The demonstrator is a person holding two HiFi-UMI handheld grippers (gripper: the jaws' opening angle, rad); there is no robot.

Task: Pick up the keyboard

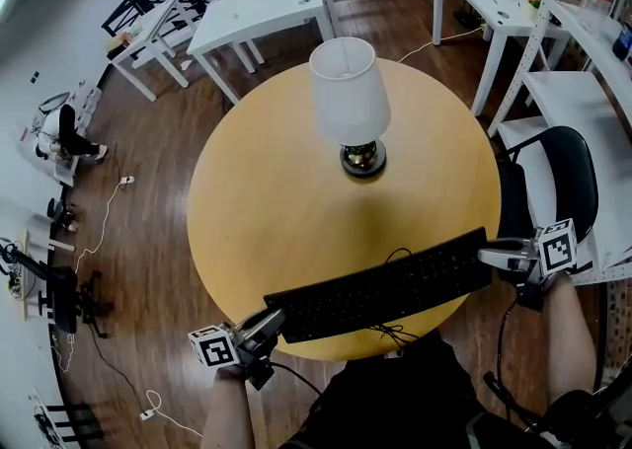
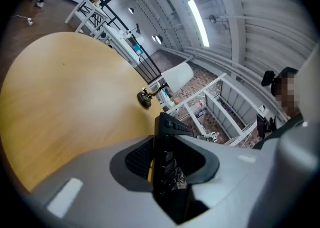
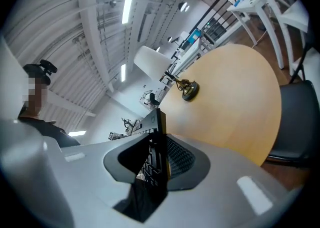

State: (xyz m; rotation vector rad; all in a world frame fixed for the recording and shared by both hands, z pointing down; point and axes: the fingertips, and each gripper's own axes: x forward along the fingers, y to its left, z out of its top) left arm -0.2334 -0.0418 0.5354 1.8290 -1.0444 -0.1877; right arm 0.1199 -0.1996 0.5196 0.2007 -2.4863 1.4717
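Observation:
A long black keyboard (image 1: 380, 289) hangs above the near edge of the round wooden table (image 1: 267, 190), lifted off it, its cable dangling below. My left gripper (image 1: 267, 322) is shut on the keyboard's left end, which stands edge-on between the jaws in the left gripper view (image 2: 165, 162). My right gripper (image 1: 492, 258) is shut on the right end, again edge-on between the jaws in the right gripper view (image 3: 156, 157).
A lamp (image 1: 353, 107) with a white shade stands near the table's middle. A black chair (image 1: 553, 176) sits close at the right, white desks (image 1: 262, 8) and shelving (image 1: 592, 52) behind. Cables lie on the wooden floor (image 1: 148, 230) at the left.

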